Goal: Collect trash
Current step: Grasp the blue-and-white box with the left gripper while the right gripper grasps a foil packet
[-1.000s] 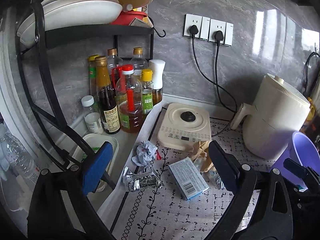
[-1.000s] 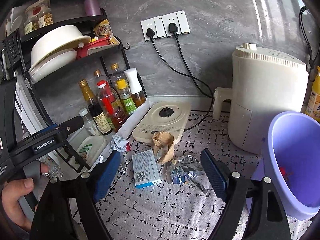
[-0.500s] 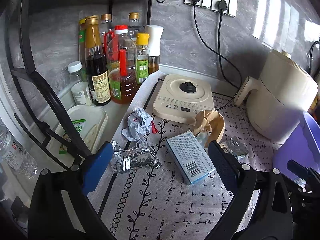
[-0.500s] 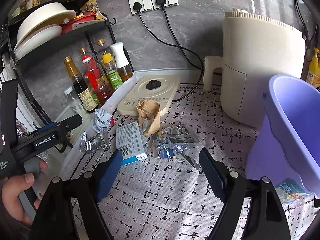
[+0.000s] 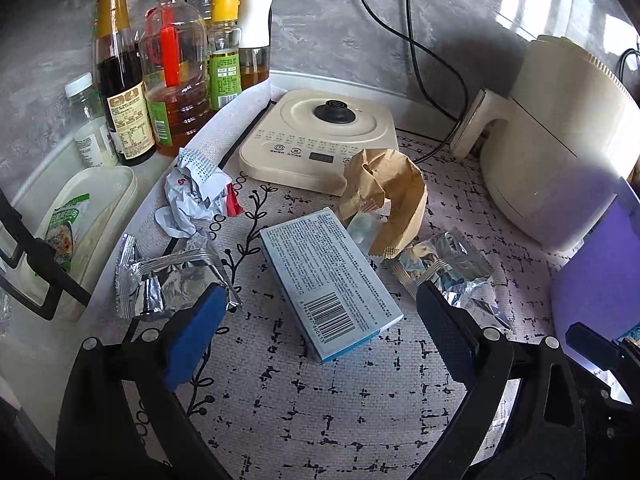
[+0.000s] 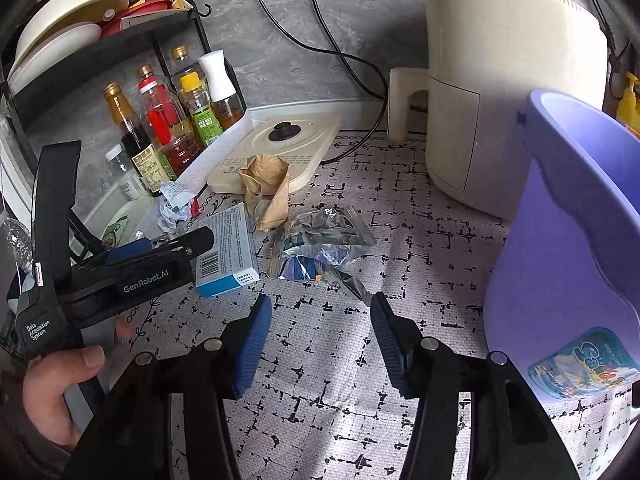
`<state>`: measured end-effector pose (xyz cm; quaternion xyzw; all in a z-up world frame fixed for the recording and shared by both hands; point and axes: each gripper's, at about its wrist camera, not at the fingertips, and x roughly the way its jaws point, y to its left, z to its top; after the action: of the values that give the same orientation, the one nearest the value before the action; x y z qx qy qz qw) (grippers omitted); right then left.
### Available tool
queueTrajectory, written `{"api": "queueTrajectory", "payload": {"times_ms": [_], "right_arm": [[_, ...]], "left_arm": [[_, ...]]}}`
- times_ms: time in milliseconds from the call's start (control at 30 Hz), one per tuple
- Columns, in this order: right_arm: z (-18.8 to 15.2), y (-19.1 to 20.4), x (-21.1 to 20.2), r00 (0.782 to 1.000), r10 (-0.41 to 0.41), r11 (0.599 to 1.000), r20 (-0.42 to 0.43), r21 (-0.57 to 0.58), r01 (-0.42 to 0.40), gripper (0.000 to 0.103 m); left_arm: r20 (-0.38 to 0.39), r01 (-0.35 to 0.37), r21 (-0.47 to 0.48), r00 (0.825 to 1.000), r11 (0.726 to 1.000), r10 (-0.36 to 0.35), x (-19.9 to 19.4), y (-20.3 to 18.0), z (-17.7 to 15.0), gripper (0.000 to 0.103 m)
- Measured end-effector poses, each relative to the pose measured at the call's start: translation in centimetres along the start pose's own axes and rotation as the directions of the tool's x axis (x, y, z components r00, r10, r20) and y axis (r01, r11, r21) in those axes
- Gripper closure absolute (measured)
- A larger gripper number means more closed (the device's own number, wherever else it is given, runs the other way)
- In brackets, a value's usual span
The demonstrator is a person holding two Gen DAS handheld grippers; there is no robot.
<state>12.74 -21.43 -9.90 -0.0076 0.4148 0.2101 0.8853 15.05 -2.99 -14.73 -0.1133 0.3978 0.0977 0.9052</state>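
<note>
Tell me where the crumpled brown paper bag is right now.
In the left wrist view the brown paper bag sits mid-counter, against the cream appliance base, just behind the blue box.

Box (image 5: 330, 278) lies mid-surface (image 5: 320, 408), crumpled paper bag (image 5: 386, 196) behind it, foil wrappers (image 5: 168, 280) left and right, bottles (image 5: 172, 64) rear left, bucket (image 6: 580, 248) far right.
</note>
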Motion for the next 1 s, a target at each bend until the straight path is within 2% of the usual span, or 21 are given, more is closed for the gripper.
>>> {"api": "queueTrajectory", "payload": {"times_ms": [333, 500, 600, 867, 1000], "right_arm": [[0.1, -1.3, 1.5, 0.999, -0.01, 0.999, -0.031, -0.036, 0.009, 0.052], [0.2, -1.4, 2.4, 0.999, 0.002, 0.998, -0.052, -0.059, -0.005, 0.052], [0.4, -1.1, 2.7, 0.998, 0.008, 0.996, -0.06, -0.09, -0.013, 0.052], [1.0, -0.7, 4.9, 0.997, 0.009, 0.992, -0.083, -0.122, -0.019, 0.051], [1.1, -0.6, 6.0, 0.997, -0.001, 0.99, -0.082, -0.138, -0.01, 0.038]], "left_arm": [[-0.056, -0.057, -0.023, 0.997, 0.998, 0.056, 3.7, -1.2, -1.2, 0.008], [-0.046, -0.081, -0.051, 0.996, 0.995, 0.078, 4.2, -1.1, -1.2, 0.008], [-0.055, -0.062, -0.072, 0.997, 0.996, 0.058, 4.1, -0.8, -1.2, 0.031], [-0.009, -0.097, -0.106, 0.995, 0.99, 0.096, 0.6, 1.6, -1.9, 0.033], [-0.003, -0.114, -0.119, 0.993, 0.986, 0.114, -0.5, 2.4, -2.4, 0.035]]}}
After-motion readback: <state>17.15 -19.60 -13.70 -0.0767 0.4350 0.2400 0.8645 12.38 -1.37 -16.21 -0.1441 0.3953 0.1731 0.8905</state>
